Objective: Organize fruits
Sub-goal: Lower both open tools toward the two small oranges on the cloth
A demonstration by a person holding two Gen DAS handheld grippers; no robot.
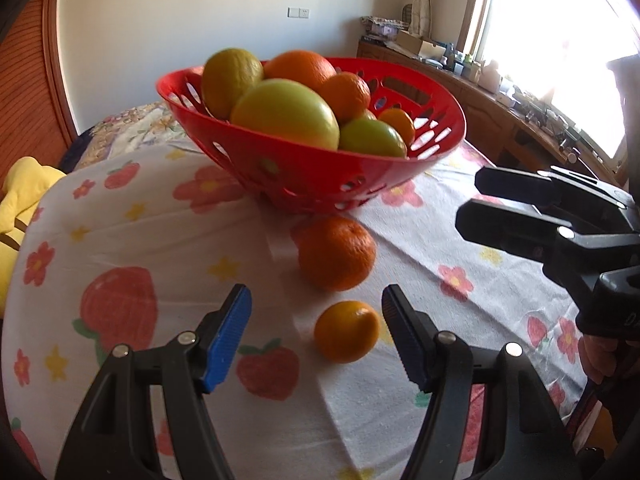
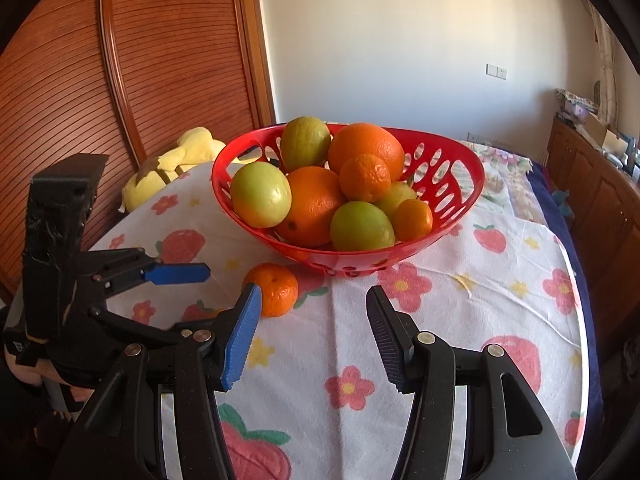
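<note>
Red plastic basket (image 1: 304, 176) w/ oval cut-outs in its wall sits on my table, glossy, bowl-shaped, wide rim. It's heaped w/ fruit: big smooth yellow-green one (image 1: 286, 114), dimpled oranges, a lemon-shaped yellow-green one (image 1: 230, 80) at the back, a couple of small waxy green ones. The tablecloth (image 1: 168, 216) is white, nubby like terry, printed w/ red strawberries, pink flowers, yellow stars, w/ fold creases running thru it.

Two loose fruits lie on the cloth, outside the basket. The bigger mandarin (image 1: 336, 254) has pebbled skin, slightly flattened, and sits just in front of the basket's foot. The small orange (image 1: 346, 331) is smoother, rounder, nearer me, well apart from the basket.

My left gripper (image 1: 316, 340) points down at a slant toward the cloth; black jaws w/ ribbed blue pads (image 1: 228, 336) stand apart, nothing btwn them touching — the small orange shows in the gap beyond the tips, not gripped. My right gripper (image 2: 314, 336) tilts down too, jaws parted, holding nothing, only bare cloth btwn the pads. The mandarin sits just beyond its left pad. In the left view the right gripper comes in from the right edge, off to the side of both loose fruits.

A soft yellow plush (image 2: 172, 168) lies beyond the table's far left edge, by the slatted wood door (image 2: 160, 60).
</note>
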